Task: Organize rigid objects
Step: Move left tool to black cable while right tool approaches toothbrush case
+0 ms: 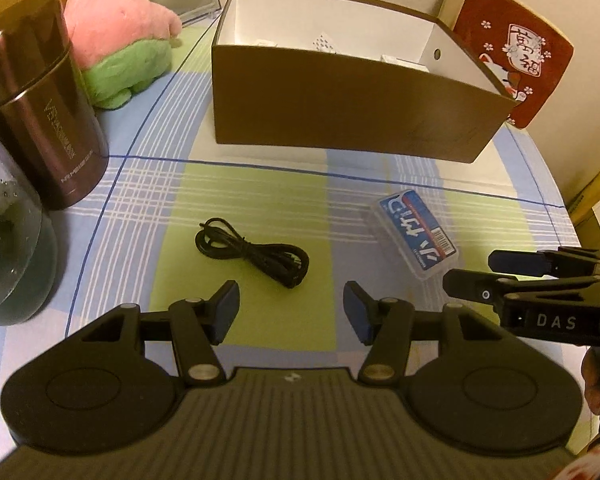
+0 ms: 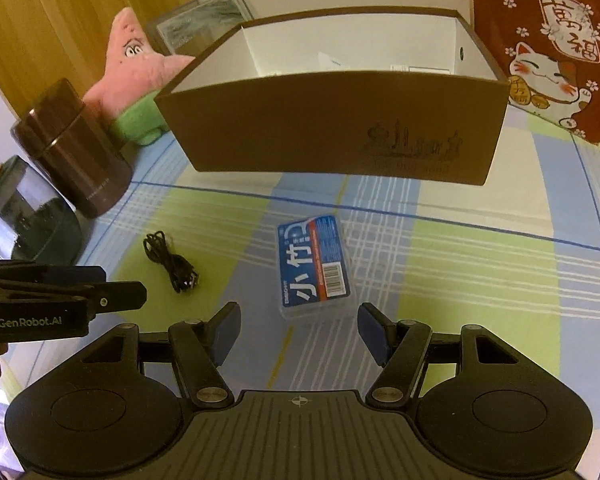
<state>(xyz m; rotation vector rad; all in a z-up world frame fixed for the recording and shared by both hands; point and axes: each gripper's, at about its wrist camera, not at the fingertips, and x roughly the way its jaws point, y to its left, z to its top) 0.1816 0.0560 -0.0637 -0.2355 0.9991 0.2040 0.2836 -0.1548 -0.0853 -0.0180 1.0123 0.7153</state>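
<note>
While both grippers, left and right, hover jaws apart and empty, case and cable lie before box.

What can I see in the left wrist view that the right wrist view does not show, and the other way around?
Only the left wrist view shows the left gripper from behind, jaws open. Only the right wrist view shows the skyline print on the box clearly, the whole cat on the red cloth, and the right gripper from behind, open. Both show the box, cable, blue case, pink plush and dark canister.
</note>
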